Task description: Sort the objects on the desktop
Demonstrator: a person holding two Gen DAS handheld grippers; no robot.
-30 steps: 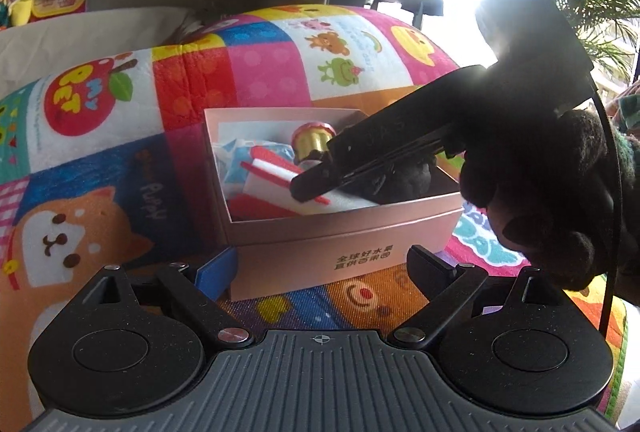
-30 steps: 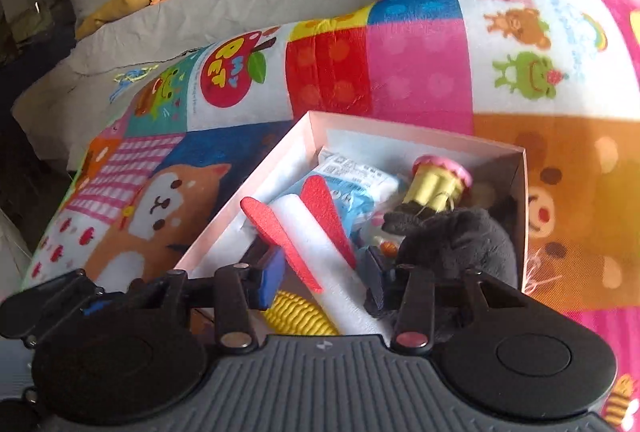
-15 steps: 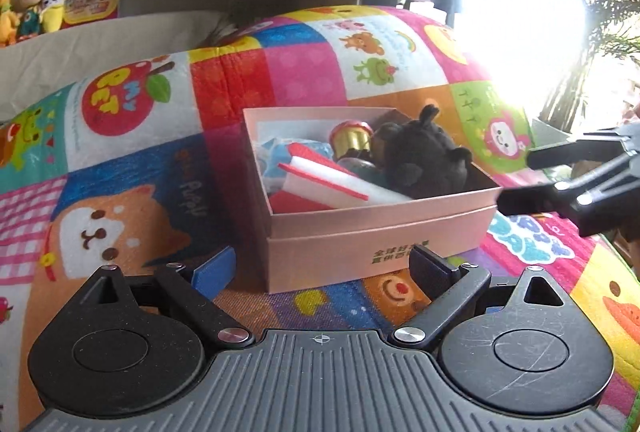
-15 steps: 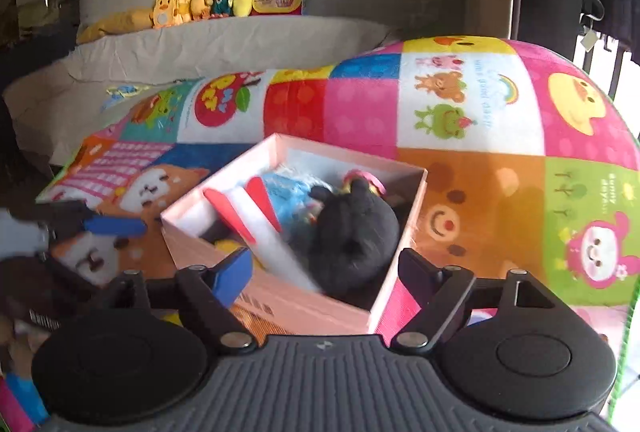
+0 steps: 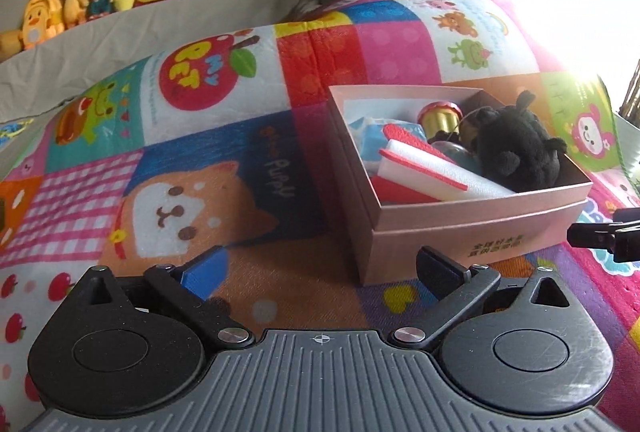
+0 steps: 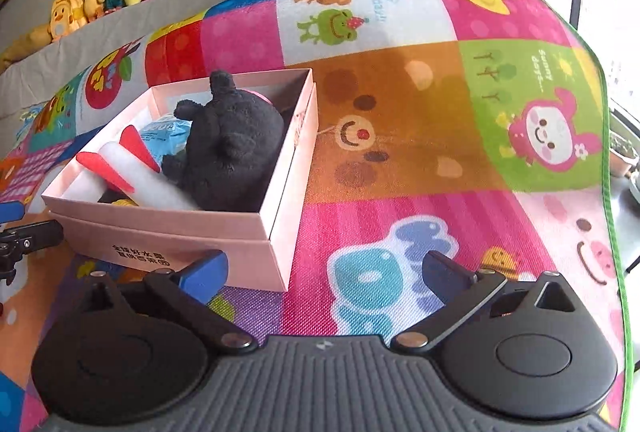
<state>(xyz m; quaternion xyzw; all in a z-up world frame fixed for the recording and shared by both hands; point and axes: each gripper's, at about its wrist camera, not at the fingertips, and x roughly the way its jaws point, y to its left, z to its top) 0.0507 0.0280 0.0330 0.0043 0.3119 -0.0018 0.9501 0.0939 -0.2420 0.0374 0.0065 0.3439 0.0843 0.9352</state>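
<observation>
Pink cardboard box (image 5: 460,228) sits open on a bright patchwork cartoon play mat (image 5: 224,167), holding a black plush toy (image 6: 232,151), a red-and-white foam block (image 5: 428,171), a blue packet (image 5: 370,137) and a small gold cupcake-shaped toy (image 5: 438,115). The left tool (image 5: 320,272) hovers in front of the box, fingers spread and empty. The right tool (image 6: 326,274) hovers by the box's near corner, likewise spread wide with nothing between its fingers.
</observation>
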